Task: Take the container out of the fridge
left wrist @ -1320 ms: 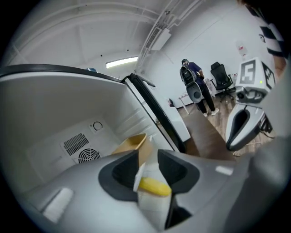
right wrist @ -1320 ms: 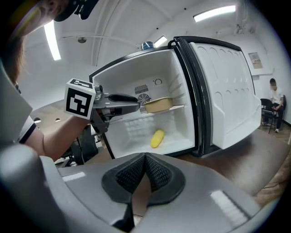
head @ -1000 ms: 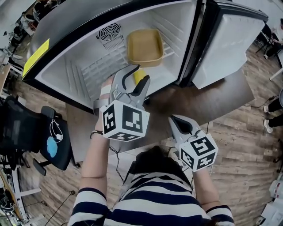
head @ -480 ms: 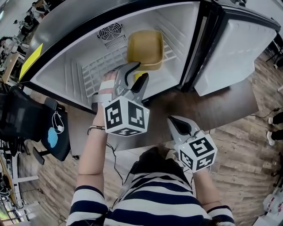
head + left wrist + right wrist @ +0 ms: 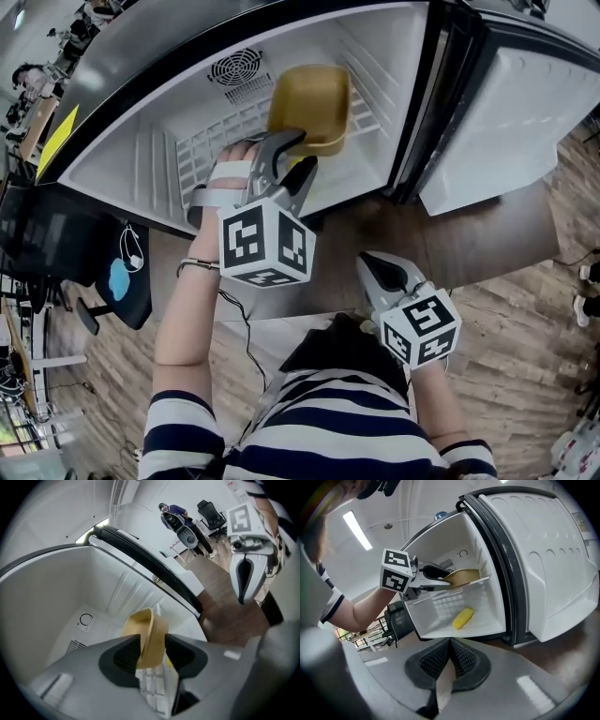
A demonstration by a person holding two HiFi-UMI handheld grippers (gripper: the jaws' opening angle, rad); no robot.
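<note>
A tan, open-topped container (image 5: 311,98) sits on the white wire shelf (image 5: 202,155) inside the open fridge. My left gripper (image 5: 302,150) reaches into the fridge and is shut on the container's near rim. In the left gripper view that rim (image 5: 149,637) stands pinched between the two pads of the left gripper (image 5: 152,644). My right gripper (image 5: 369,262) hangs outside, low in front of the fridge, shut with nothing in it. From the right gripper view the container (image 5: 465,577) looks slightly tipped on the shelf, above the right gripper (image 5: 449,660).
The fridge door (image 5: 506,122) stands swung open at the right. A yellow item (image 5: 462,618) lies on the fridge floor below the shelf. A black office chair (image 5: 56,253) stands at the left on the wood floor (image 5: 525,309).
My left gripper has pushed deeper into the fridge and closed on the container's near rim; the container now looks tilted. The right gripper has barely moved.
</note>
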